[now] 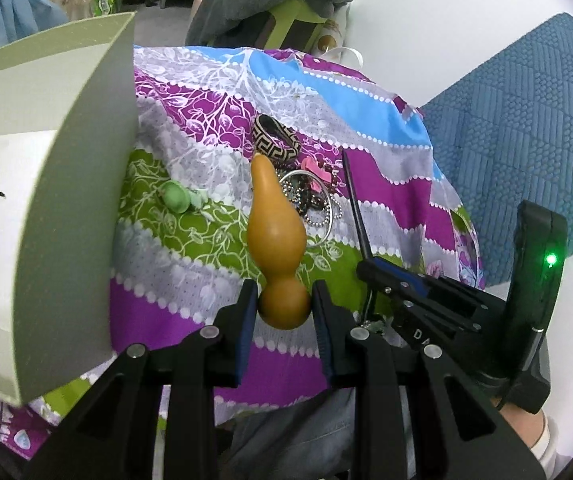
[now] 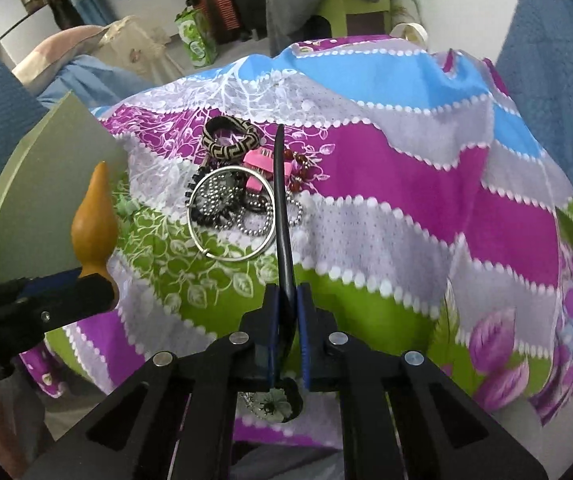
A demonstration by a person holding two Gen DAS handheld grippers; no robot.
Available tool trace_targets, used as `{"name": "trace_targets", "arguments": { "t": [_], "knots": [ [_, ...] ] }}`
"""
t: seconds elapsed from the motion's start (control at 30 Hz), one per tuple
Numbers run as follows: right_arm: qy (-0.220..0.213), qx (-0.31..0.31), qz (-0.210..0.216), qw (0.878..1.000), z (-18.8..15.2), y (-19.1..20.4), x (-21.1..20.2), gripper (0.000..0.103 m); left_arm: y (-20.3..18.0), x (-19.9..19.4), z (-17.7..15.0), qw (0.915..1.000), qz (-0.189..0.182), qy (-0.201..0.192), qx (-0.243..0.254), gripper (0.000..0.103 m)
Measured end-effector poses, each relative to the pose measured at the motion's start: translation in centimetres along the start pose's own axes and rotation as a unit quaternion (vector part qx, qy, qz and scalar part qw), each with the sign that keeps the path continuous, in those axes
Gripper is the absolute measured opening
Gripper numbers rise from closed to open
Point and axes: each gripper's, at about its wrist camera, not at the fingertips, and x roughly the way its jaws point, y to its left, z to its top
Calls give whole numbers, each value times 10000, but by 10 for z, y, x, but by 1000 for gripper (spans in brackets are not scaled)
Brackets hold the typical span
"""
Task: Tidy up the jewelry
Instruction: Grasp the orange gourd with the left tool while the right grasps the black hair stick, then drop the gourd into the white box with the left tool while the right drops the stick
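My left gripper (image 1: 284, 304) is shut on the round bottom bulb of an orange-brown gourd ornament (image 1: 274, 224), whose thin neck points away from me. My right gripper (image 2: 286, 308) is shut on a black hair stick (image 2: 282, 208); its flower-shaped end (image 2: 272, 400) hangs below the fingers. Both are held above a pile of jewelry on the cloth: a silver hoop bangle (image 2: 230, 216), ball chains (image 2: 254, 220), a black-and-tan patterned bangle (image 2: 228, 136), a pink hair clip (image 2: 262, 168) and red beads (image 2: 300, 168). A pale green jade piece (image 1: 175, 197) lies apart, near the box.
A grey-green box (image 1: 66, 200) with a white inside stands open to the left of the pile. The patterned cloth (image 2: 406, 208) drapes over a rounded surface. A blue quilted mat (image 1: 526, 140) lies on the right. A green stool (image 1: 298, 20) with grey clothing is behind.
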Motion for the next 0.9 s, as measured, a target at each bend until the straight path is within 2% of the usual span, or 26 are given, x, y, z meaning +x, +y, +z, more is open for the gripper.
{"name": "trace_targets", "arguments": {
  "t": [0.13, 0.37, 0.57, 0.9],
  "knots": [
    [-193, 109, -7, 9998, 2, 1, -23, 7, -8, -15, 1, 9998, 78, -88, 168, 28],
    [-761, 82, -15, 9971, 25, 17, -82, 7, -21, -66, 11, 9984, 38, -483, 303, 28],
    [-1267, -109, 46, 9919, 46, 45, -135, 7, -16, -115, 26, 9958, 70, -858, 313, 28],
    [-1753, -291, 152, 9840, 78, 103, -182, 7, -6, -191, 54, 9879, 171, -1432, 569, 28]
  ]
}}
